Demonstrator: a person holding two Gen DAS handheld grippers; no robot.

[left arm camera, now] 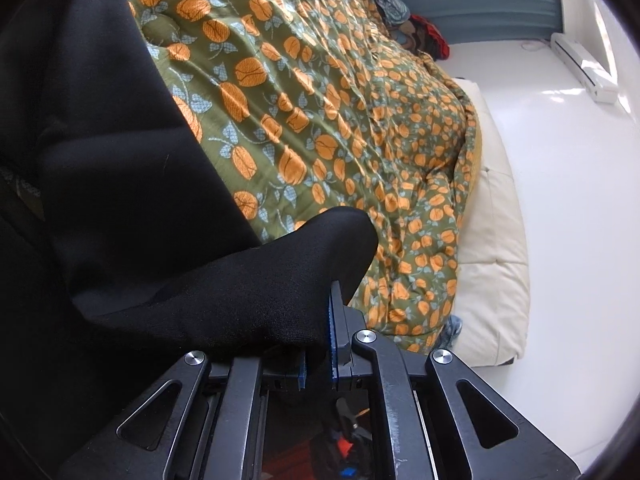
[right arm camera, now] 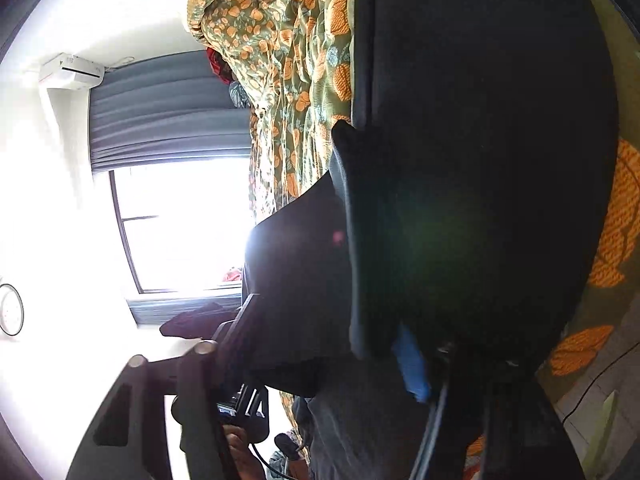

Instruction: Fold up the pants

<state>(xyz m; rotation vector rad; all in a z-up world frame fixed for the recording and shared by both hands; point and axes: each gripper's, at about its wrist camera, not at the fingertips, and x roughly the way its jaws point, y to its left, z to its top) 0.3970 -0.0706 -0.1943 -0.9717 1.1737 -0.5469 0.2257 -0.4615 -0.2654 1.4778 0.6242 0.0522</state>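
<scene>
Pants, black: lying across the left of the frame on my orange-flowered bedspread; my left gripper is clenching a fold at lower centre, my right gripper is clamping black cloth at lower right

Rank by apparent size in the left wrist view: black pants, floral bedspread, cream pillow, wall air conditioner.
1. black pants and floral bedspread: similar, and the pants lie nearer the camera, so unranked
2. cream pillow
3. wall air conditioner
</scene>
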